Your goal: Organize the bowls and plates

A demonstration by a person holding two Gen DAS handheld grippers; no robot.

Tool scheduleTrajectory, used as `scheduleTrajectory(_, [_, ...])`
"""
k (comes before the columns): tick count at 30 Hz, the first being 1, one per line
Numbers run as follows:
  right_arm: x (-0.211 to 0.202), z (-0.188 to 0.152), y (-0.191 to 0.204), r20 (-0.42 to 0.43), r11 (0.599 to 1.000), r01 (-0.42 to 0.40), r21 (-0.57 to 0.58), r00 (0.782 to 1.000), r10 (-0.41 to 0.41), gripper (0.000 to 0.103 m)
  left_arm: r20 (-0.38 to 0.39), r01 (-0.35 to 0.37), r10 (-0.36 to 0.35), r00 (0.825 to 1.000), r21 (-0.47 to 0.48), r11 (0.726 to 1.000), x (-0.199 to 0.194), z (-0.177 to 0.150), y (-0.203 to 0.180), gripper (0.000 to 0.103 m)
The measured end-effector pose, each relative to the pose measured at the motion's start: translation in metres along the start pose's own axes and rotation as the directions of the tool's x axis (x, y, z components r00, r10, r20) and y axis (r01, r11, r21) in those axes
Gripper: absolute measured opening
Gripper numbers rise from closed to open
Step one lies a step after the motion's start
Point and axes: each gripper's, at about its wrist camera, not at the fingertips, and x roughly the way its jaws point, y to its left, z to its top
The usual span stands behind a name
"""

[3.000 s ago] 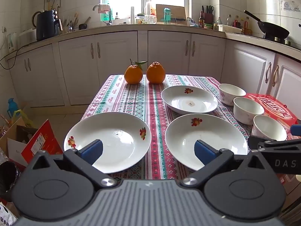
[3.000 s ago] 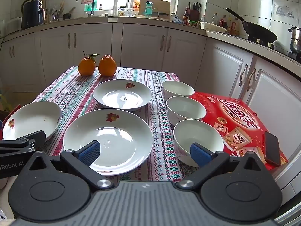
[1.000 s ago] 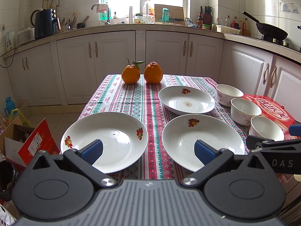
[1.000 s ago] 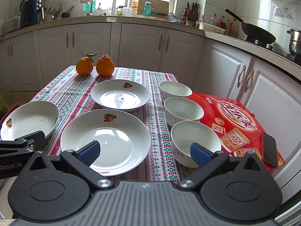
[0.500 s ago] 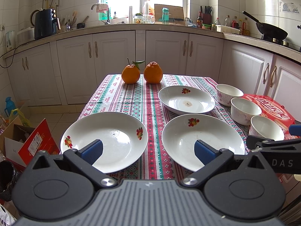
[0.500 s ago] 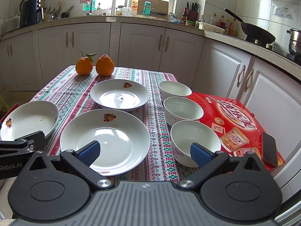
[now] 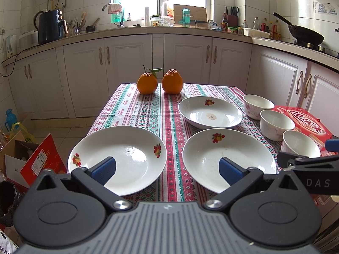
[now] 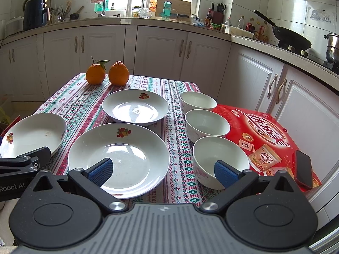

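Between the wide-open, empty jaws of the left gripper (image 7: 167, 167) lie 2 deep plates: the left plate (image 7: 117, 158) and the near plate (image 7: 228, 158). The right gripper (image 8: 163, 170), equally spread and empty, frames that near plate and the nearest bowl (image 8: 220, 160). Beyond sit a third plate (image 8: 135, 106), 2 more bowls (image 8: 206, 124) and 2 oranges (image 8: 107, 73) on the tabletop (image 8: 84, 103).
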Motion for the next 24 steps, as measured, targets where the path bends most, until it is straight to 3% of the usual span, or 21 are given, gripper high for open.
scheduleTrajectory(7, [0.005, 0.009, 0.001, -0.001, 0.999, -0.043, -0.024, 0.999, 0.043, 0.103, 0.013, 0.023, -0.024, 1.000, 0.009, 1.000, 0.003, 0.003, 0.008, 0.102])
scheduleTrajectory(13, [0.010, 0.030, -0.004, 0.051, 0.995, -0.093, -0.027, 0.994, 0.095, 0.103, 0.026, 0.004, -0.005, 1.000, 0.041, 0.999, 0.005, 0.005, 0.026, 0.102])
scheduleTrajectory(19, [0.019, 0.057, -0.017, 0.126, 0.967, -0.255, -0.010, 0.959, 0.254, 0.103, 0.013, 0.003, -0.004, 1.000, 0.085, 0.996, 0.009, -0.003, 0.055, 0.102])
scheduleTrajectory(21, [0.024, 0.064, -0.015, 0.131, 0.961, -0.275, -0.029, 0.952, 0.276, 0.103, 0.000, 0.007, -0.007, 1.000, 0.096, 0.995, 0.010, -0.010, 0.066, 0.102])
scheduleTrajectory(24, [0.033, 0.072, -0.013, 0.108, 0.931, -0.365, -0.032, 0.924, 0.366, 0.103, -0.051, 0.008, -0.002, 0.999, 0.114, 0.993, 0.017, -0.022, 0.080, 0.102])
